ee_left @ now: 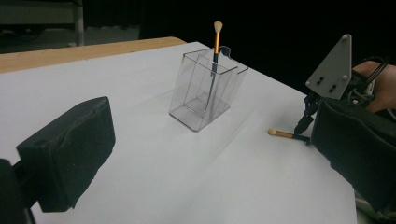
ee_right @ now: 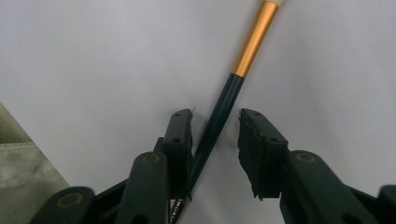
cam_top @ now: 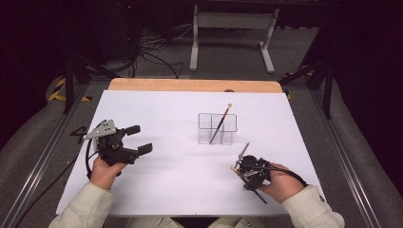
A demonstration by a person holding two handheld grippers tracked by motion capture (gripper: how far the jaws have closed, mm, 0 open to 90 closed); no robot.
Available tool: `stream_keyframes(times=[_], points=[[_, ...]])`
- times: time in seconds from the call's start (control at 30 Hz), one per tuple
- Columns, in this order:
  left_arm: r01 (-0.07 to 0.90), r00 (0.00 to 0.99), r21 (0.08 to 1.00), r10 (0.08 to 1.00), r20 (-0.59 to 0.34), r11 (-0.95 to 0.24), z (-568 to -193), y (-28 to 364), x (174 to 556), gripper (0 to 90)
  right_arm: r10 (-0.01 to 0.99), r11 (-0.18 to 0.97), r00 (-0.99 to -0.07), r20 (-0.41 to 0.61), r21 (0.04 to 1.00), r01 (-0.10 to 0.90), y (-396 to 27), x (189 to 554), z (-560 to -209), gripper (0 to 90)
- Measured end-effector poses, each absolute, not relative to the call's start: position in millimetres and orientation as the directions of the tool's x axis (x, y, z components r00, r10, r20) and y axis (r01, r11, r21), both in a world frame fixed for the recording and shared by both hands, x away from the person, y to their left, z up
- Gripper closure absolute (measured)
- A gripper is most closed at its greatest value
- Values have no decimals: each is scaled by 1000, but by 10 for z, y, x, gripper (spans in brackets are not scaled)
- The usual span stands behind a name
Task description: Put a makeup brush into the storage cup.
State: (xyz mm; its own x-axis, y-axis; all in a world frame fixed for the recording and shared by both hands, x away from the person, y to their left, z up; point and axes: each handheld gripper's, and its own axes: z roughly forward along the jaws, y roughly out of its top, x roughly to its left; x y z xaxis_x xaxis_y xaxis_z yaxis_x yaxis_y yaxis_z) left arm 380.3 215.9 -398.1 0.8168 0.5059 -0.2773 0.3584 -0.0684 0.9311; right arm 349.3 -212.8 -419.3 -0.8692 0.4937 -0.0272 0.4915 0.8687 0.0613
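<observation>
A clear plastic holder (cam_top: 205, 127) with several compartments stands mid-table, and one make-up brush (cam_top: 223, 118) with a gold ferrule leans upright in it. A second brush (ee_right: 254, 42) with a dark handle lies flat on the white table (cam_top: 176, 180) at the front right. My right gripper (ee_right: 215, 116) points down over that brush with the handle between its jaws. The left pad (ee_right: 180, 140) touches the handle, while a gap remains at the right pad. My left gripper (cam_top: 141, 138) rests at the table's left, open, with nothing between its pads (ee_left: 70, 154).
The white sheet covers the table up to a wooden strip (cam_top: 190, 85) at the far edge. Beyond it stand a metal frame (cam_top: 233, 28) and cables on the floor. Grey rails (cam_top: 43, 156) run along both sides of the table.
</observation>
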Motion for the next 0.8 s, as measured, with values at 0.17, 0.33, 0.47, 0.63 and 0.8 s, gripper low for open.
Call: stream_keyframes(times=[0.17, 0.33, 0.47, 0.63, 0.8], points=[[360, 816, 930, 506, -280, -66, -3982, 2157, 3802, 8, 491, 870, -871, -27, 52, 489, -2117, 3494, -4190, 721], [363, 815, 929, 506, -282, -66, -3983, 2158, 3801, 8, 485, 874, -874, -25, 53, 483, -2120, 3501, -4190, 776], [361, 815, 930, 507, -281, -65, -3981, 2163, 3803, 8, 479, 877, -878, -22, 44, 478, -2116, 3508, -4190, 821], [364, 814, 929, 507, -283, -67, -3983, 2160, 3801, 8, 476, 879, -879, -21, 41, 475, -2110, 3513, -4193, 825], [364, 813, 929, 509, -283, -66, -3985, 2162, 3803, 8, 475, 880, -880, -18, 35, 474, -2107, 3521, -4188, 829]])
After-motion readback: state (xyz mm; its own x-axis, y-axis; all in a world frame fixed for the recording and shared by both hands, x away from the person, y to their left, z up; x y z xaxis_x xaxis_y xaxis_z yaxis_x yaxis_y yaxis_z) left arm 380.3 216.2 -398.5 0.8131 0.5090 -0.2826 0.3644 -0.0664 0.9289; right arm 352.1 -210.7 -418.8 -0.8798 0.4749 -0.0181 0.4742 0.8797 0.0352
